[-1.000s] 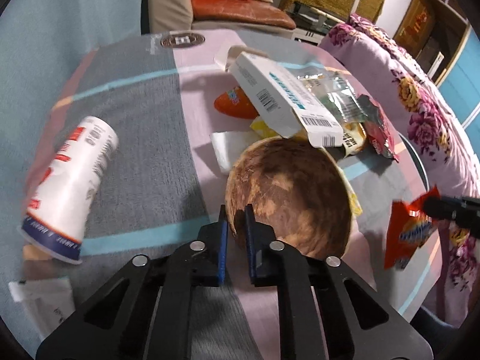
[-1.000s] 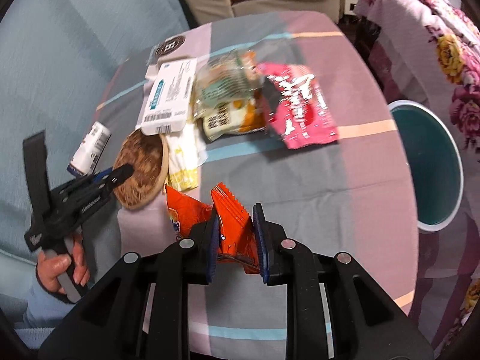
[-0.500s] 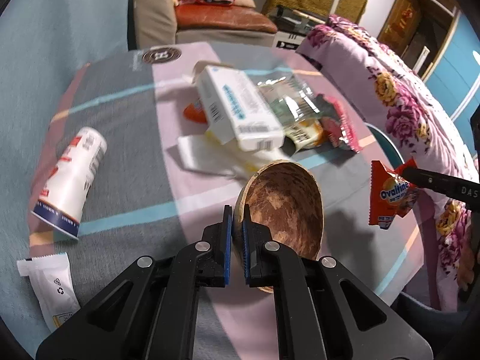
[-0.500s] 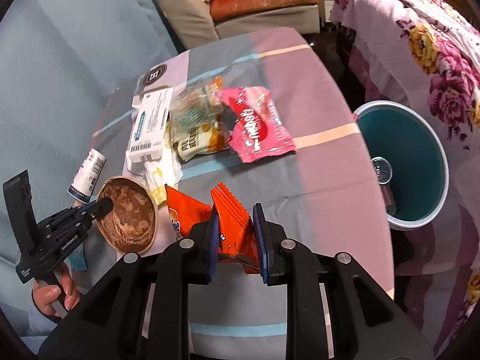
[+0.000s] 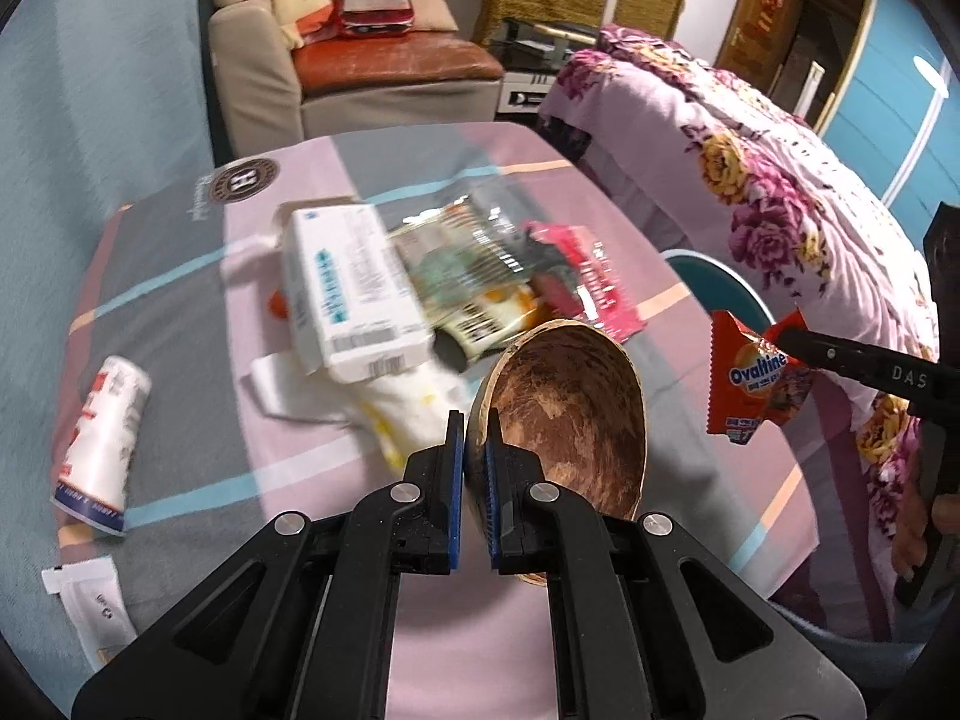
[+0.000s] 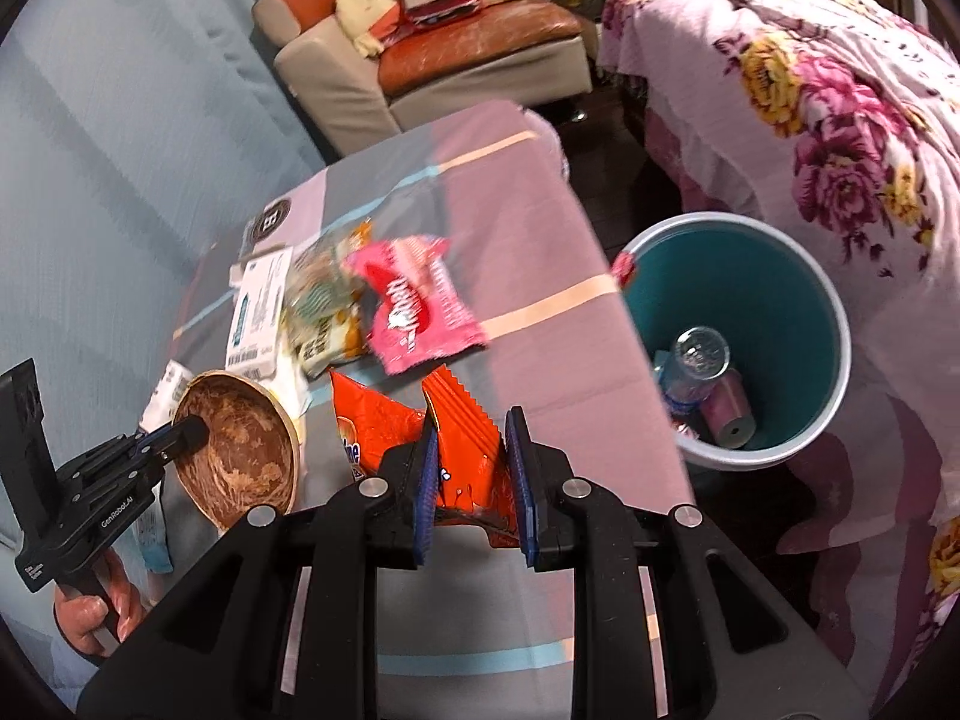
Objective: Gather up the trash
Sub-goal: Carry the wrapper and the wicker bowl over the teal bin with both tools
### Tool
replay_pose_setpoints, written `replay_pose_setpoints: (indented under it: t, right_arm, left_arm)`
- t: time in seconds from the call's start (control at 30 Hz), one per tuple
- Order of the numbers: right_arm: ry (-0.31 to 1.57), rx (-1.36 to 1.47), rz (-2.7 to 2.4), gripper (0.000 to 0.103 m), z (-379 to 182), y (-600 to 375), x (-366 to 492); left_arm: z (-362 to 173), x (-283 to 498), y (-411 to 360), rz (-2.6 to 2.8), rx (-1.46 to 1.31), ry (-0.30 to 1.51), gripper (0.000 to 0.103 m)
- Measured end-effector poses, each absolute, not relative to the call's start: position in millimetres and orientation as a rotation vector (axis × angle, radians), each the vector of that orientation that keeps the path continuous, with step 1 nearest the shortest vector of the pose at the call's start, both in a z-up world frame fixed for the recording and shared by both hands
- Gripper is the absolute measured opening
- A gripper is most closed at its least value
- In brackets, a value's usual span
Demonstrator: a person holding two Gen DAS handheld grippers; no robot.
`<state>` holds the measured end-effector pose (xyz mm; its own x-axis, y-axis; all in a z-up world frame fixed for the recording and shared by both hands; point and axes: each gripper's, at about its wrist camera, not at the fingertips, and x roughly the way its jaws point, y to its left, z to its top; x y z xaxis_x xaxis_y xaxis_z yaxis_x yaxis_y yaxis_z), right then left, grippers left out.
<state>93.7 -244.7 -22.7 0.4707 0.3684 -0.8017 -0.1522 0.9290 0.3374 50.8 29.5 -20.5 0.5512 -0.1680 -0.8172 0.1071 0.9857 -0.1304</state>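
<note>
My left gripper [image 5: 474,426] is shut on the rim of a brown coconut-shell bowl [image 5: 570,414], held tilted above the table; the bowl also shows in the right wrist view [image 6: 240,450]. My right gripper [image 6: 468,426] is shut on an orange Ovaltine wrapper [image 6: 462,450], held in the air; the wrapper also shows in the left wrist view [image 5: 750,378]. A teal trash bin [image 6: 774,312] stands on the floor to the right of the table, with a bottle and can inside.
On the table lie a white box [image 5: 348,300], clear and yellow snack packets [image 5: 468,264], a pink wrapper [image 6: 414,306], a white tube [image 5: 102,444], tissue [image 5: 408,408] and a sachet [image 5: 90,600]. A flowered bed [image 6: 810,90] stands right, a sofa [image 5: 372,66] behind.
Both grippers have lifted and moved right toward the bin side, carrying the bowl and the orange wrapper. The bowl has tipped more on edge.
</note>
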Motion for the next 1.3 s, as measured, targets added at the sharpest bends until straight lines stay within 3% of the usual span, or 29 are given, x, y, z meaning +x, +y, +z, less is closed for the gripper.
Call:
replay_pose_setpoints:
  t: [0.63, 1.3]
  right_arm:
    - [0.935, 0.342, 0.185, 0.020, -15.9, -358.0, 108.9]
    - [0.894, 0.405, 0.032, 0.020, -14.9, -445.4, 132.7]
  left_arm:
    - [-7.1, 107.9, -94.5, -0.318, 0.065, 0.984, 0.007]
    - [-28.7, 176.4, -193.5, -0.419, 0.099, 1.025, 0.007]
